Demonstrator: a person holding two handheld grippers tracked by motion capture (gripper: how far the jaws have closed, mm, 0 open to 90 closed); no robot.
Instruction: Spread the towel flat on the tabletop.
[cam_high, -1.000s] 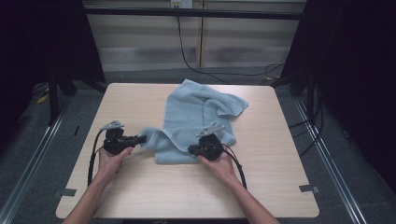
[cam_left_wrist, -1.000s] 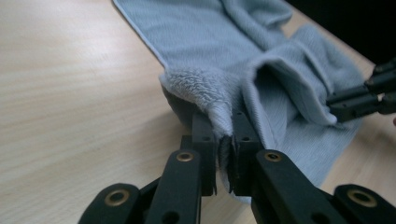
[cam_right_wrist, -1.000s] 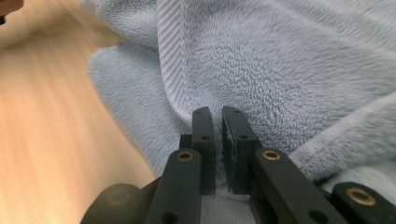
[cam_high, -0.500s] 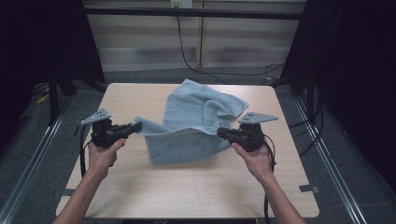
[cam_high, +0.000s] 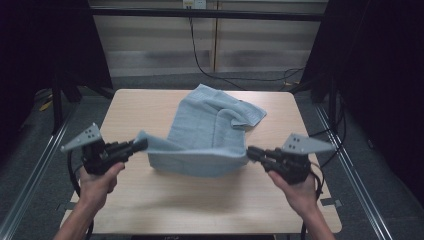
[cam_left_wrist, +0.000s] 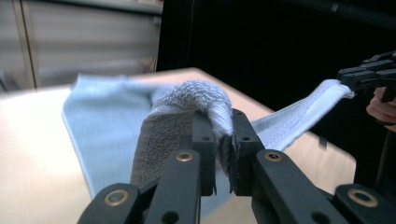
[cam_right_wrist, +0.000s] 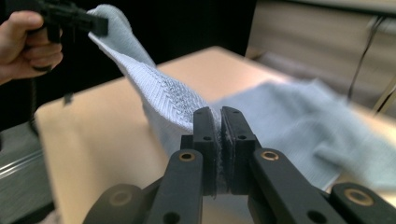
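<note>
A light blue towel (cam_high: 210, 132) hangs stretched between my two grippers above the wooden table (cam_high: 150, 205), its far part still crumpled on the tabletop. My left gripper (cam_high: 142, 143) is shut on the towel's near left corner. My right gripper (cam_high: 248, 151) is shut on the near right corner. In the left gripper view the towel (cam_left_wrist: 196, 100) bunches over my jaws, and the other gripper (cam_left_wrist: 369, 74) holds the far end. In the right gripper view the towel (cam_right_wrist: 168, 100) runs from my jaws up to the other gripper (cam_right_wrist: 100, 25).
The table's edges drop to a grey floor (cam_high: 30, 180) with metal rails on both sides. Black frame posts (cam_high: 57, 95) stand at the back left and right. A cable (cam_high: 200, 55) hangs along the back wall.
Both hands have risen and moved apart, lifting the towel's near edge off the table and stretching it between them.
</note>
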